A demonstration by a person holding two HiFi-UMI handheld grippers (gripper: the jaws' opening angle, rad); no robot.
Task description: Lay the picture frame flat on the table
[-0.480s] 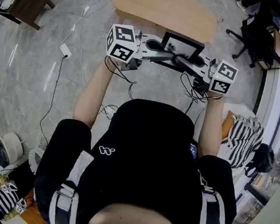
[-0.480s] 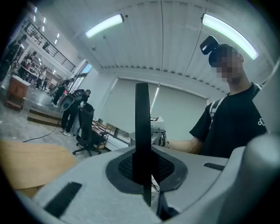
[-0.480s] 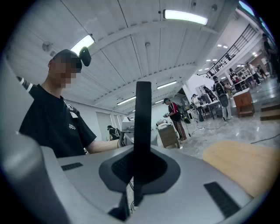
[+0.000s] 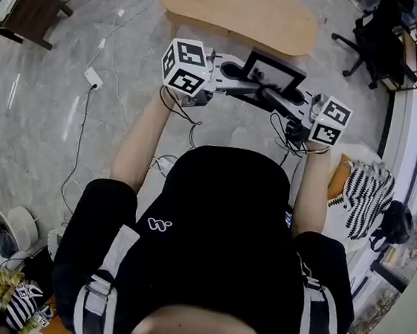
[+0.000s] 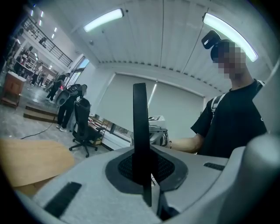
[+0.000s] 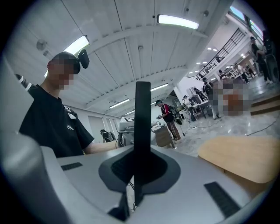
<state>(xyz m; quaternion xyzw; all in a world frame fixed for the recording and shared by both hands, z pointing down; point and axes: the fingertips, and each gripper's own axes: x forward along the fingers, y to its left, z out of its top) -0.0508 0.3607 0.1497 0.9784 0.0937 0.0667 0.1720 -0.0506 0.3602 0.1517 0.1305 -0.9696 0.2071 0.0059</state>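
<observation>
A: Gripping what?
B: Left gripper (image 4: 238, 73) and right gripper (image 4: 280, 97) each clamped the picture frame (image 4: 274, 71) by an edge, midair, short of the table (image 4: 212, 6). Best plan looked like tipping both together, level.

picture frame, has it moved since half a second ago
Cannot tell: the picture frame sits slightly further right against the wooden table, but the whole view shifted too.
</observation>
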